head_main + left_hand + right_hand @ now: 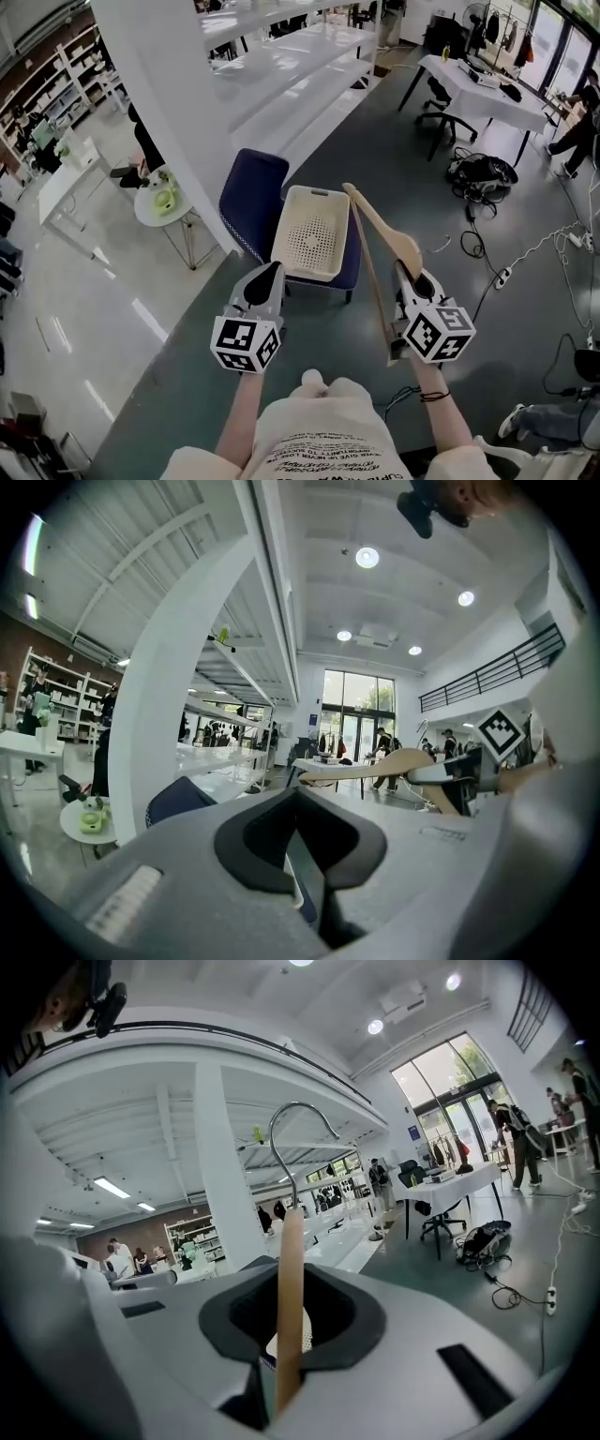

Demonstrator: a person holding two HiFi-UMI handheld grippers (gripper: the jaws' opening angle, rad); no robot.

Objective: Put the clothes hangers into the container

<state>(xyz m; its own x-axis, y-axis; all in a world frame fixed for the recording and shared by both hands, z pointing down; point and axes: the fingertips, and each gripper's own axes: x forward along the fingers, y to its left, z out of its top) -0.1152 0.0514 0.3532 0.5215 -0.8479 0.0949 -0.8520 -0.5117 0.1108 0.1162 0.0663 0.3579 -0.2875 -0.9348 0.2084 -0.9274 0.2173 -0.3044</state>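
Observation:
A cream perforated container [312, 232] sits on a blue chair [246, 193] in front of me. My right gripper [406, 273] is shut on a wooden clothes hanger [384, 232], held in the air just right of the container. The hanger's long bar runs back past the gripper toward me. In the right gripper view the wooden hanger [289, 1288] stands upright between the jaws, with its metal hook [300, 1121] on top. My left gripper [271, 272] hovers at the container's near left corner, shut and empty. From the left gripper view the hanger [375, 766] shows at the right.
A thick white pillar [178, 112] and white shelving [300, 66] rise behind the chair. A small round table [161, 202] stands to the left. Cables and a power strip [503, 277] lie on the floor at the right, near a black bag [483, 172].

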